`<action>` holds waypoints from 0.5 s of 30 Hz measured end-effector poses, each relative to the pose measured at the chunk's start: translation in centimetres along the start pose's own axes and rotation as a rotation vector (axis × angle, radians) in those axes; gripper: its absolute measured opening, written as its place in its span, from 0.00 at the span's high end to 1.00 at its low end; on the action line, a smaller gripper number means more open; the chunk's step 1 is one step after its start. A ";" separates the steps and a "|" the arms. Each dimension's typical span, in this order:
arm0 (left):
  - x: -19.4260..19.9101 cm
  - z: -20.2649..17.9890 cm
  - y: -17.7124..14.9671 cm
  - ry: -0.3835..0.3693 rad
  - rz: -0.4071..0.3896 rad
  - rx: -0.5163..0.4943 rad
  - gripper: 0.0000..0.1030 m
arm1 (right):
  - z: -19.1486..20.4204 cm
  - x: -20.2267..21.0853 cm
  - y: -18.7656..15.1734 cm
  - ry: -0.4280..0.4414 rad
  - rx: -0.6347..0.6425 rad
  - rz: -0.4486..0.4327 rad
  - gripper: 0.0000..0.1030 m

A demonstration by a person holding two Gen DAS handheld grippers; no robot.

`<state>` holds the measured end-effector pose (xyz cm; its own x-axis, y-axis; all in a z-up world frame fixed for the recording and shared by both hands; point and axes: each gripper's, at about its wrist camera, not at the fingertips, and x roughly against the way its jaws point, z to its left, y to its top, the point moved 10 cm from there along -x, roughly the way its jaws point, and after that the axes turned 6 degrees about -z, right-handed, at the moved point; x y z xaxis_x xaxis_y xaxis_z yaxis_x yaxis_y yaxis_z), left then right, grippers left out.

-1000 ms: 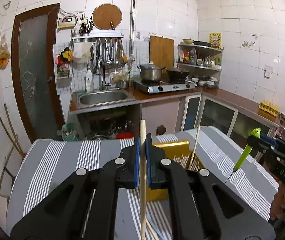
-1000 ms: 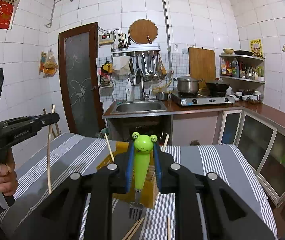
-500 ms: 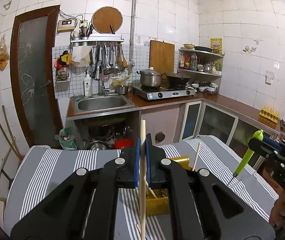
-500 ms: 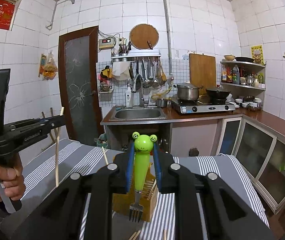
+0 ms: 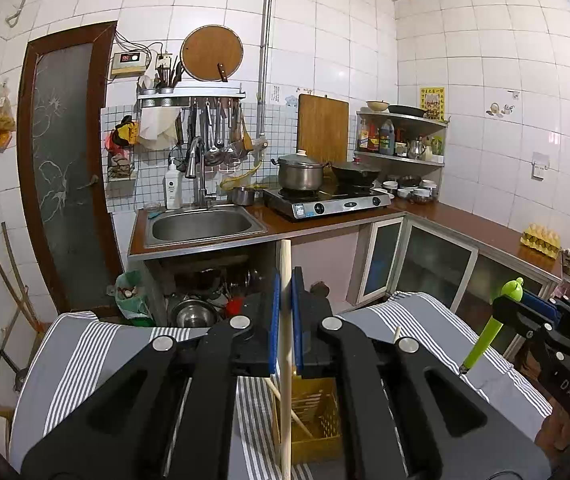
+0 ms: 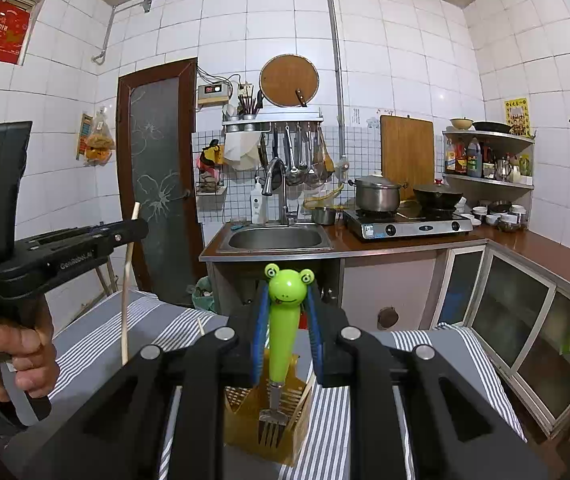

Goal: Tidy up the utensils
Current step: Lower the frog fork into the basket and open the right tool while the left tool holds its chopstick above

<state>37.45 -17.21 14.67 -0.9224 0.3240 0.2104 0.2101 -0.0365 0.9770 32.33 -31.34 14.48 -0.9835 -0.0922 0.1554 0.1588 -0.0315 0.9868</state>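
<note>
Two claws pinching: left (image 5: 283,328) a pale chopstick (image 5: 285,360), right (image 6: 285,340) a frog-headed green fork (image 6: 281,344).

I see open air above the yellow basket (image 6: 269,420), with only the chopsticks (image 6: 307,390) leaning inside it breaking its mouth. My left tool (image 6: 135,234) hangs well apart to the left over bare striped surface (image 6: 365,432); the counter (image 6: 405,246) stands beyond.
</note>
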 end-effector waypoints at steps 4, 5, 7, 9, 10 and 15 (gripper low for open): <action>-0.8 -0.1 0.5 0.001 -0.004 -0.003 0.96 | 0.0 -0.8 0.4 0.003 0.002 -0.002 0.82; -1.0 -0.1 0.7 0.001 -0.006 -0.003 0.96 | 0.0 -1.0 0.5 0.003 0.003 -0.003 0.82; -1.3 -0.2 1.1 0.001 -0.012 -0.005 0.96 | 0.0 -1.4 0.6 0.004 0.001 -0.005 0.82; -1.7 -0.2 1.6 -0.001 -0.022 -0.002 0.96 | -0.2 -1.8 0.7 0.005 -0.001 -0.007 0.82; -1.9 -0.3 1.7 -0.003 -0.025 -0.002 0.96 | -0.3 -2.0 0.6 0.006 -0.002 -0.007 0.82; -3.1 -0.6 2.1 -0.016 -0.037 0.004 0.96 | -0.4 -2.8 0.4 0.007 -0.001 -0.002 0.82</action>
<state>40.53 -18.90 16.13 -0.9243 0.3403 0.1731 0.1769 -0.0203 0.9840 35.23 -31.52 14.44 -0.9833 -0.0993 0.1526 0.1565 -0.0331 0.9871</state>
